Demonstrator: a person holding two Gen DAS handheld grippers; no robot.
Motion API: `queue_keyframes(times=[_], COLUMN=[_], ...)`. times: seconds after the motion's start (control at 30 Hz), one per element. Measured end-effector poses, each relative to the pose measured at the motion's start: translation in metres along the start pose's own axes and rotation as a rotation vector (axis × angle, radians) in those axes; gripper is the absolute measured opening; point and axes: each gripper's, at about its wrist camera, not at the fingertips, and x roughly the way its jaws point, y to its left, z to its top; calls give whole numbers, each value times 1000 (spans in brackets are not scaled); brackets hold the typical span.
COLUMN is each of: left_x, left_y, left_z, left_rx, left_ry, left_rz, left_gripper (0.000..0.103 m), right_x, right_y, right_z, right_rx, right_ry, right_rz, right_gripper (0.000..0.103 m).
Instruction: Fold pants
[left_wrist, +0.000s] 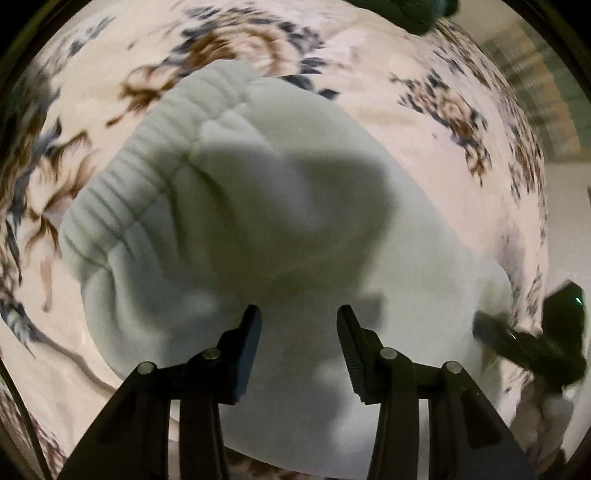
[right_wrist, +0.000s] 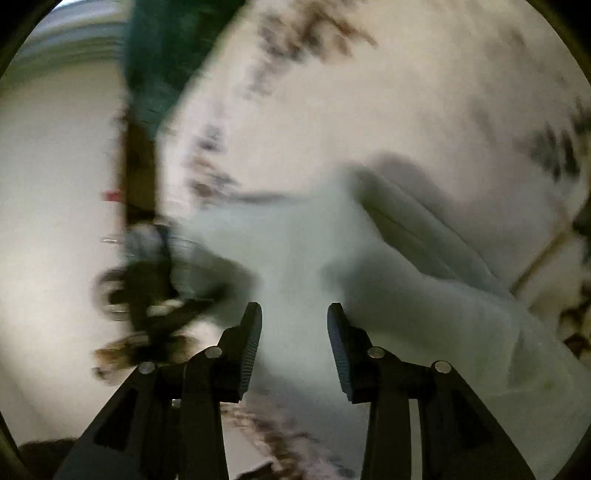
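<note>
Left wrist: left gripper (left_wrist: 299, 314) released above pants (left_wrist: 258, 206); right gripper (right_wrist: 294, 314) released.

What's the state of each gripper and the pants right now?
Left gripper: open, empty, over the pants.
Right gripper: open, empty, over the pants.
Pants: pale, bunched, lying on the floral blanket, ribbed waistband showing; fold not finished.

Floral bedspread (left_wrist: 388, 122) — pale wall (right_wrist: 55, 221) beyond it
</note>
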Motion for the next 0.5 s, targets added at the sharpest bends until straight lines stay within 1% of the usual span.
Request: queue_keyframes(times=[0.03, 0.07, 0.1, 0.13, 0.2, 0.23, 0.27, 0.3, 0.33, 0.37, 0.4, 0.43, 0.47, 0.5], left_x=[1, 1, -1, -4, -12, -14, -16, -18, -21, -25, -27, -29, -30, -29], left_y=[-1, -3, -4, -7, -19, -27, -38, -47, -57, -72, -82, -94, -107, -120], left_z=[-1, -3, -4, -6, -12, -15, -21, -26, -34, -48, -58, -71, -84, -99], left_rx=[12, 21, 29, 42, 88, 114, 148, 174, 205, 249, 279, 312, 348, 382], left_ry=[-3, -15, -31, -53, -93, -99, -101, -102, -105, -115, -123, -132, -140, -144], left_rz=[12, 26, 34, 42, 51, 57, 72, 82, 85, 80, 80, 89, 100, 108], left_gripper=[41, 42, 50, 57, 87, 92, 97, 97, 97, 97, 97, 97, 97, 97], right_x=[3, 2, 3, 7, 0, -6, -17, -38, -58, -82, -102, -126, -140, -150], right_y=[-20, -39, -51, -54, -39, -33, -29, -28, -30, -35, -42, -58, -74, -87], right_z=[5, 9, 8, 6, -2, -8, -15, -31, -45, -69, -89, -122, -152, -176], right_rx=[77, 152, 200, 214, 151, 136, 135, 144, 148, 150, 161, 200, 244, 293], right_ry=[-38, -91, -112, -111, -131, -148, -176, -251, -314, -405, -466, -557, -616, -651], right_rz=[-29, -34, 2, 22, 2, 4, 12, 26, 40, 55, 65, 76, 80, 76], right_gripper=[7, 0, 0, 0, 1, 5, 8, 17, 33, 44, 61, 70, 72, 74])
